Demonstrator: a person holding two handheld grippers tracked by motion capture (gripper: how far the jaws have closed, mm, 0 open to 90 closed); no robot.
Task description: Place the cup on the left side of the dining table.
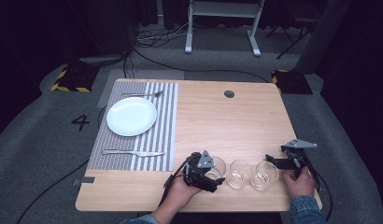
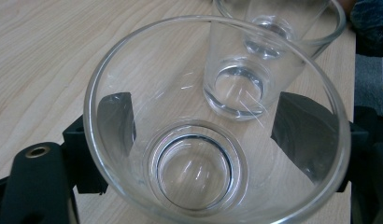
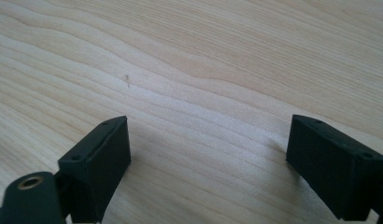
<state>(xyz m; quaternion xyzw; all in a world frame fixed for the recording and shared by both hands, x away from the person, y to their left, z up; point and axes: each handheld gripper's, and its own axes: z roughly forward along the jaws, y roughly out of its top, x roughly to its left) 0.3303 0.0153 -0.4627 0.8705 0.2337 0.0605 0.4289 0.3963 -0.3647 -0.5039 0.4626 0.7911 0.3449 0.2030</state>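
Three clear drinking glasses stand in a row near the table's front edge. My left gripper (image 1: 216,171) is shut on the left glass (image 1: 218,163), one black jaw on each side of it. In the left gripper view this glass (image 2: 199,168) sits between the jaws of the left gripper (image 2: 203,126), with the middle glass (image 2: 236,88) and the far glass (image 2: 292,23) behind it. The middle glass (image 1: 239,173) and right glass (image 1: 266,175) stand free. My right gripper (image 1: 274,163) is open just right of the right glass. Bare wood lies between the jaws of the right gripper (image 3: 208,140).
A grey striped placemat (image 1: 166,121) covers the table's left part. On it are a white plate (image 1: 131,116), a fork (image 1: 143,94) behind the plate and a knife (image 1: 133,152) in front. A cable hole (image 1: 229,94) lies at the back. The table's front edge (image 1: 133,207) is close.
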